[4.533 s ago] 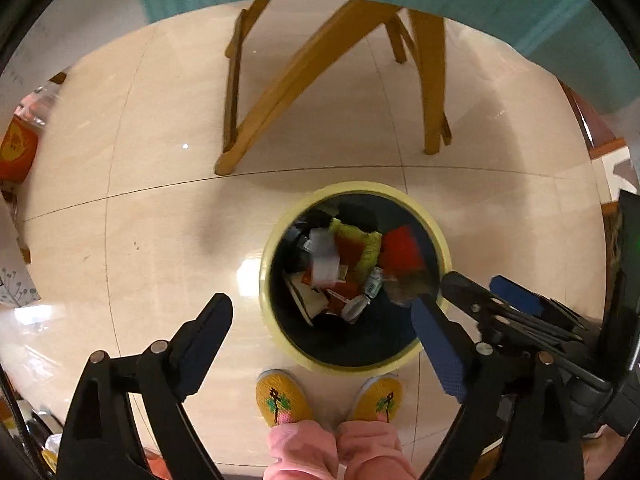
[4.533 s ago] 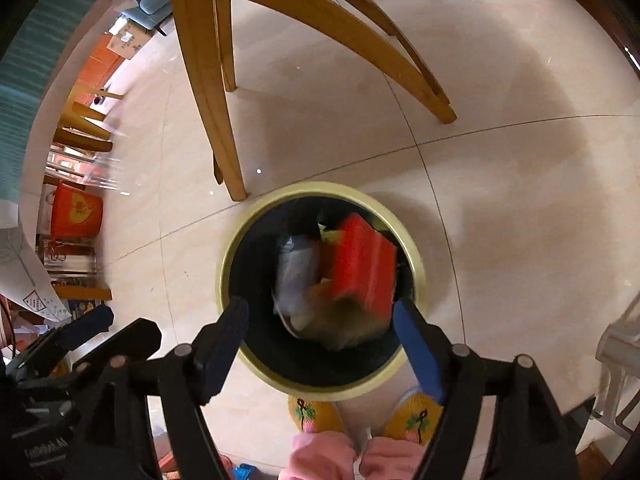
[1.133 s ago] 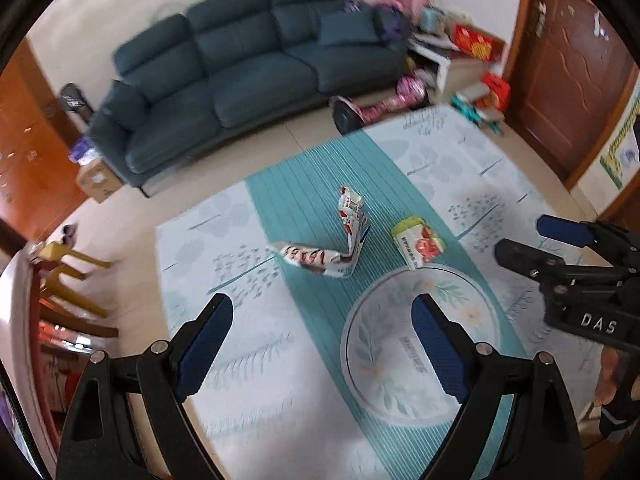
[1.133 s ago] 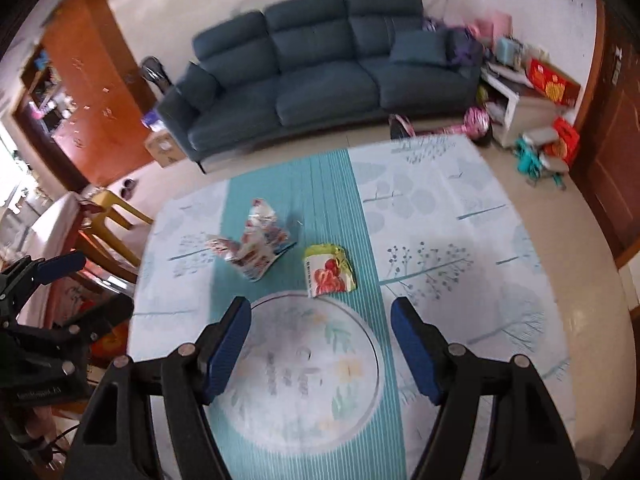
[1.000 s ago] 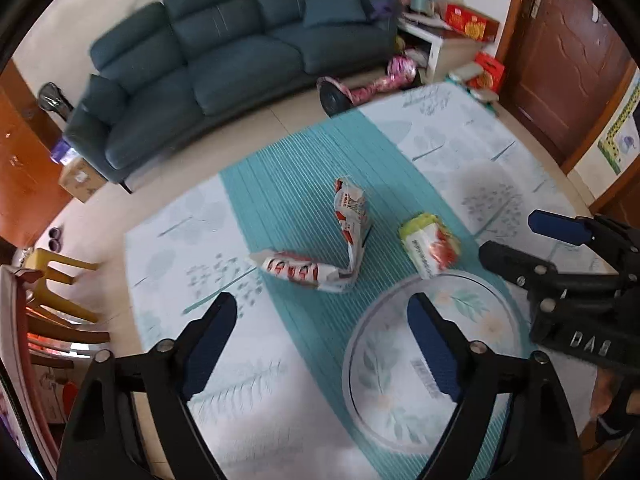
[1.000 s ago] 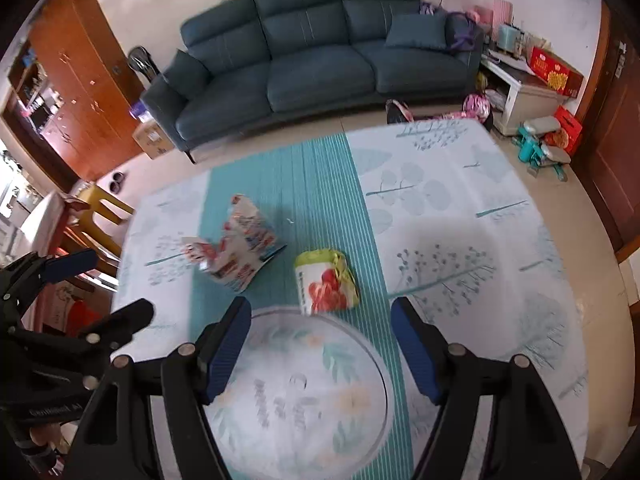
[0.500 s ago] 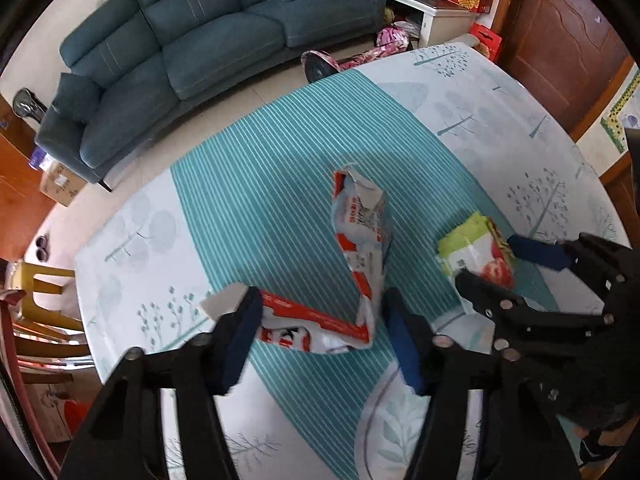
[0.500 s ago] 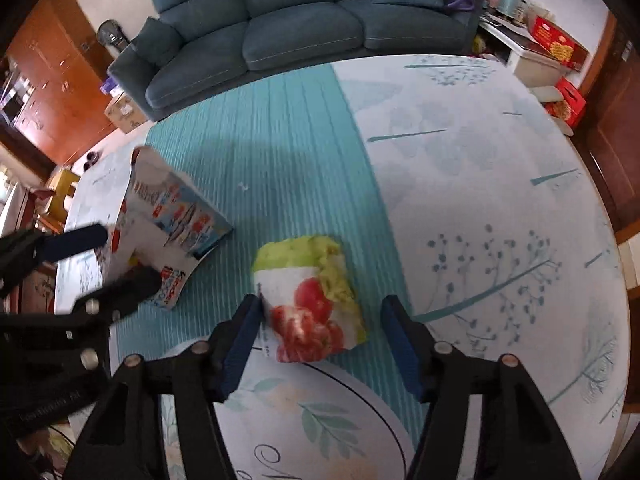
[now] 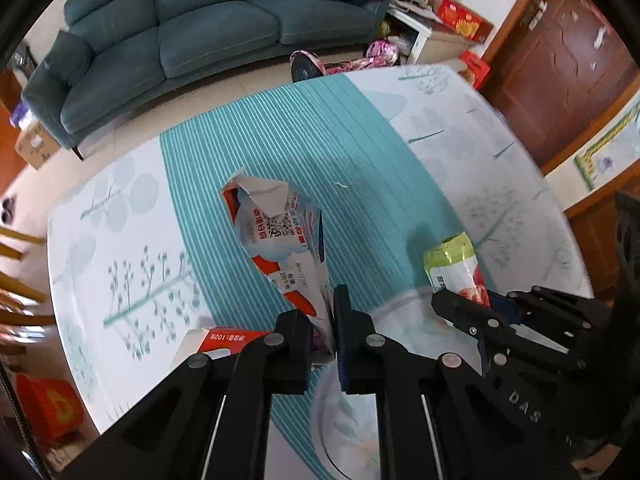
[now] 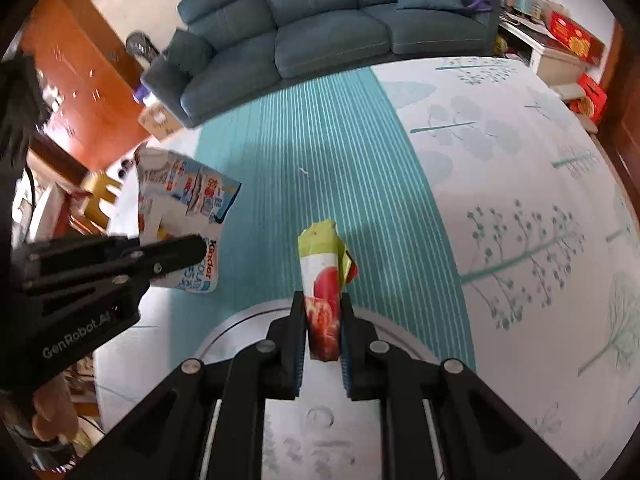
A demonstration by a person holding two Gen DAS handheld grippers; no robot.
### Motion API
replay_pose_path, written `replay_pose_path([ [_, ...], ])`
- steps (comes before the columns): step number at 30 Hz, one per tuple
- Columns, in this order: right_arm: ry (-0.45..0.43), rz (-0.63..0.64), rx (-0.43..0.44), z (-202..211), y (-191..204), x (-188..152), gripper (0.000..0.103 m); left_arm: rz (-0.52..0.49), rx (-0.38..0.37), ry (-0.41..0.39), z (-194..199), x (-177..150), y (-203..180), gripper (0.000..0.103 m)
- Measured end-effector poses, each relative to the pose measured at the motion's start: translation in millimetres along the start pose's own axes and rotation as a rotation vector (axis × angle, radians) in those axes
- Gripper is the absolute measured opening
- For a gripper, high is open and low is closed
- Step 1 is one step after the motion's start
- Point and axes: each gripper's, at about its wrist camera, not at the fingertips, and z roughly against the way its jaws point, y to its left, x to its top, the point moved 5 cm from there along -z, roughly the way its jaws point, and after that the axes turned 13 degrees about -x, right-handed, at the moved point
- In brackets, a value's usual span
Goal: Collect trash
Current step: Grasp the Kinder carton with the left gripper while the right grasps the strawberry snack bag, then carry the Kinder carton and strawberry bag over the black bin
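A living room with a dark teal sofa (image 9: 180,28) is surrounding a counter (image 10: 520,208) covered in a teal-and-white leaf-print cloth. Half a second ago both tools were straddling the litter with fingers apart; now both are clamping. The left tool (image 9: 333,320) is gripping the near edge of the torn white-and-red carton (image 9: 280,240). The right tool (image 10: 323,332) is pinching the green-and-red snack wrapper (image 10: 324,280), to the carton's right. Both pieces are judged secured and ready for carrying to the bin.

Glossy wrapper (image 10: 322,312), seemingly printed cardboard box (image 9: 280,240)
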Motion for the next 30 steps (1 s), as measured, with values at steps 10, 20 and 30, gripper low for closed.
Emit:
replay_pose_path([
  [10, -0.101, -0.078, 0.107, 90.9, -15.2, -31.2, 0.014, 0.03, -0.039, -0.12, 95.3, -47.5, -48.6, 0.007],
  [20, -0.222, 0.003, 0.21, 204.5, -41.3, -99.2, 0.013, 0.069, 0.035, -0.279, 194.1, -147.1, -145.1, 0.007],
  [30, -0.275, 0.157, 0.278, 292.1, -93.9, -202.5, 0.013, 0.163, 0.084, -0.384, 230.2, -273.2, -251.4, 0.007],
])
